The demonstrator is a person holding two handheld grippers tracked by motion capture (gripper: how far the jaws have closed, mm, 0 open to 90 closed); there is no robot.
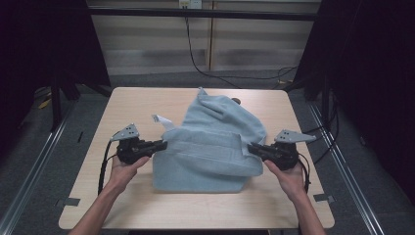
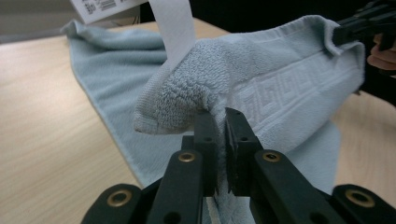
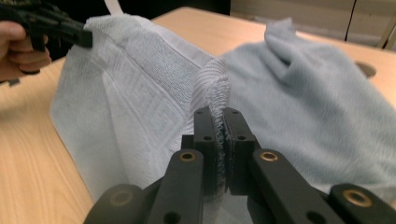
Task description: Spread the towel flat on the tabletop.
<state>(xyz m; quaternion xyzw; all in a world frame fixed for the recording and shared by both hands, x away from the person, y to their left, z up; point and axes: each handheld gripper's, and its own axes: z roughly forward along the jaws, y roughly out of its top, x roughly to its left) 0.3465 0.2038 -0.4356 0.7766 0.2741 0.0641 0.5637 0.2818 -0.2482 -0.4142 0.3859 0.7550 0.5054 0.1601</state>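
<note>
A pale blue towel (image 1: 210, 142) with a woven key-pattern band lies bunched on the wooden table (image 1: 127, 105), its near edge lifted. My left gripper (image 1: 163, 144) is shut on the towel's left corner (image 2: 187, 93), beside a white care label (image 2: 173, 28). My right gripper (image 1: 251, 147) is shut on the right corner, whose hem (image 3: 215, 88) sticks up between the jaws. The towel (image 3: 140, 93) hangs stretched between the two grippers. Across it, the right gripper (image 2: 343, 35) appears in the left gripper view. The left gripper (image 3: 77, 35) appears likewise in the right gripper view.
The far part of the towel (image 3: 317, 98) rests crumpled toward the table's back. A small dark disc (image 1: 237, 101) sits on the table behind it. Black cables (image 1: 205, 68) run over the floor beyond the table. Metal rails (image 1: 34, 161) flank both sides.
</note>
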